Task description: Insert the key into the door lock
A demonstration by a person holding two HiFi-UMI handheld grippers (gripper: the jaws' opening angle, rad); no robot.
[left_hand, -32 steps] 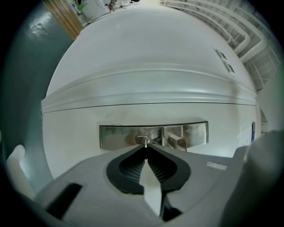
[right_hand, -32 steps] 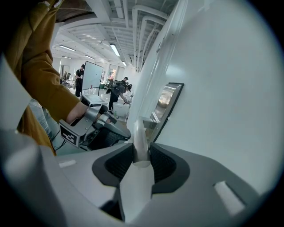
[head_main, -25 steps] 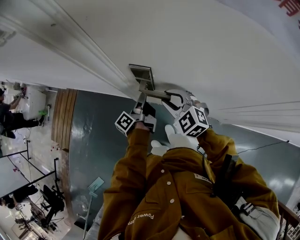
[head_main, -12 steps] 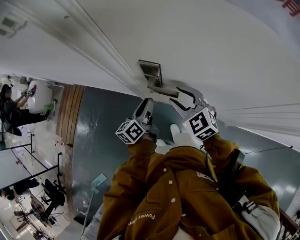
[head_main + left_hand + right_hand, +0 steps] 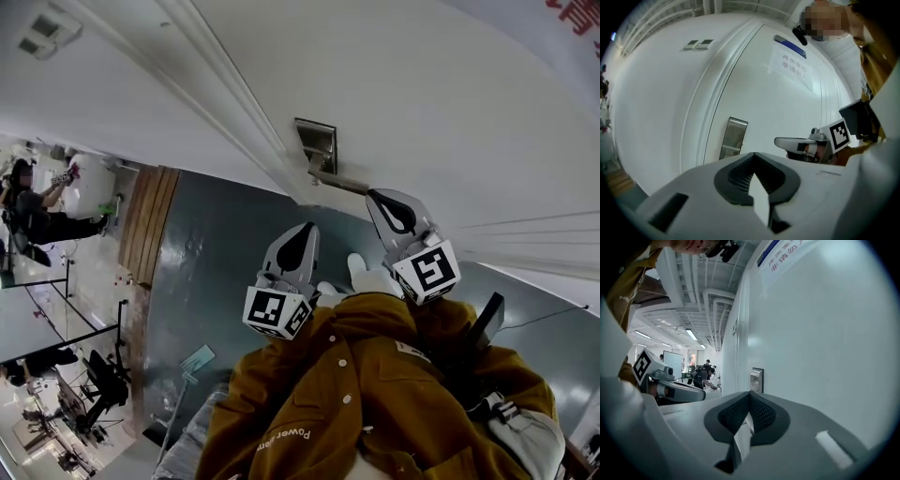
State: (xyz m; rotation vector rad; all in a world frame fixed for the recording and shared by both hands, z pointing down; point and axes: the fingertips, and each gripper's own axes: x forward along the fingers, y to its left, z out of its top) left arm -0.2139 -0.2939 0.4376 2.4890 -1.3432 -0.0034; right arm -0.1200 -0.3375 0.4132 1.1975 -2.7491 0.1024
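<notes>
Facing: white door (image 5: 469, 94), both grippers short of it.
Left gripper (image 5: 309, 228): jaws closed, nothing between, lower centre.
Right gripper (image 5: 374, 194): jaws closed, nothing between, beside lever handle (image 5: 339, 181).
Lock plate (image 5: 316, 142): upper centre, on door.

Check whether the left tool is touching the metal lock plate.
Apart. The head view shows the left tool well short of the lock plate, with a clear gap between them.

Notice (image 5: 789, 65): stuck high on a white surface.
Switches (image 5: 699, 44): mounted side by side on the wall.
Floor (image 5: 202, 272): dark, bordered by wood planks (image 5: 145, 234).
</notes>
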